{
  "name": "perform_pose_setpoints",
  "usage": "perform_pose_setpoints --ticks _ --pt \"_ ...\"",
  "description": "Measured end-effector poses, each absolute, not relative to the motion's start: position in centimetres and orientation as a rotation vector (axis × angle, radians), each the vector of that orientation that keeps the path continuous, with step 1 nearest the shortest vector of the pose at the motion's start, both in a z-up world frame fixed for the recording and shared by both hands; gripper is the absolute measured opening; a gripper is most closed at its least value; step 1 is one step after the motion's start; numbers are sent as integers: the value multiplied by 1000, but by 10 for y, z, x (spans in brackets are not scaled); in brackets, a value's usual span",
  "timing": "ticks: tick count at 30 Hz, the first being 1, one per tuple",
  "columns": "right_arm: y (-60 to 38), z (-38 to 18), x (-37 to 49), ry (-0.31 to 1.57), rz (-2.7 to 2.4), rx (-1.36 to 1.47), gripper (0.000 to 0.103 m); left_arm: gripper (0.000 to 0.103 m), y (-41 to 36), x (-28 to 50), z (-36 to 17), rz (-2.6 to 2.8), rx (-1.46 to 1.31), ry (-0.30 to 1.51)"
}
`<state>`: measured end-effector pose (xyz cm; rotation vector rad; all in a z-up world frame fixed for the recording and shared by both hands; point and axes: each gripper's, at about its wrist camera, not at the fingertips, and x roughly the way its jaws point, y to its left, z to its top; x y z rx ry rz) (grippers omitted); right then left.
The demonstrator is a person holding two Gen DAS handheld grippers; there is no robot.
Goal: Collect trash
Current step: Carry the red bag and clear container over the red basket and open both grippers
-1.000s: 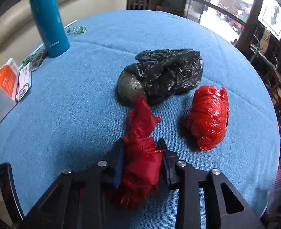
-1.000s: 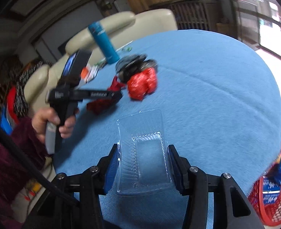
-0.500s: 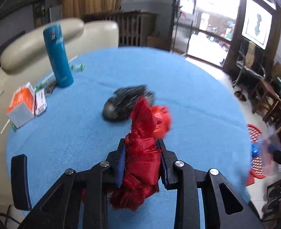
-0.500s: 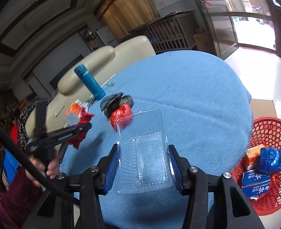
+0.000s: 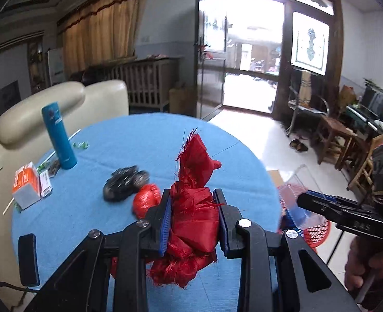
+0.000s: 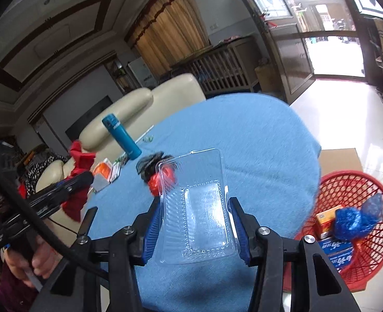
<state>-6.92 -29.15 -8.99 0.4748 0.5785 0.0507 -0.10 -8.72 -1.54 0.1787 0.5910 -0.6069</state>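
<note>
My left gripper (image 5: 194, 209) is shut on a crumpled red cloth scrap (image 5: 194, 208), held up above the round blue table (image 5: 129, 145). My right gripper (image 6: 195, 215) is shut on a clear plastic tray (image 6: 196, 202), lifted over the table's near edge. On the table lie a red plastic bundle (image 5: 145, 201) and a black plastic bag (image 5: 125, 183). A red mesh basket (image 6: 357, 223) stands on the floor at the right, holding a blue bag (image 6: 355, 219) and small boxes. In the right wrist view the left gripper (image 6: 61, 189) shows at left with the red cloth.
A teal bottle (image 5: 58, 135) stands at the table's far left, beside an orange box (image 5: 26, 184) and small packets. A cream sofa (image 5: 56, 104) sits behind the table. Wooden chairs (image 5: 347, 145) stand right. Cardboard (image 6: 339, 160) lies under the basket.
Both grippers have risen off the table with their loads. The left one lifted the red cloth up and swung right; the basket has come into the right wrist view.
</note>
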Motion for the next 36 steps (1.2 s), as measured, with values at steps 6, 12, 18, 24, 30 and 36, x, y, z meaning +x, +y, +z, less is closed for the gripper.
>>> perform_pose_setpoints --ticks 6,12,18,24,30,36 --pt "-305 -75 -87 515 25 481 53 32 -99 -21 6 -647 199 529" --pt "-307 -67 -99 473 22 469 53 32 -111 -42 15 -683 224 485" --pt "-316 -67 -106 452 8 485 53 32 -117 -50 16 -709 238 471" --pt "-322 -71 -107 454 -3 506 53 32 -120 -52 13 -716 240 481" --pt "-324 -71 -107 452 -4 509 53 32 -124 -52 12 -721 250 483" --pt "-325 -71 -108 450 -6 512 53 32 -127 -52 10 -733 256 484"
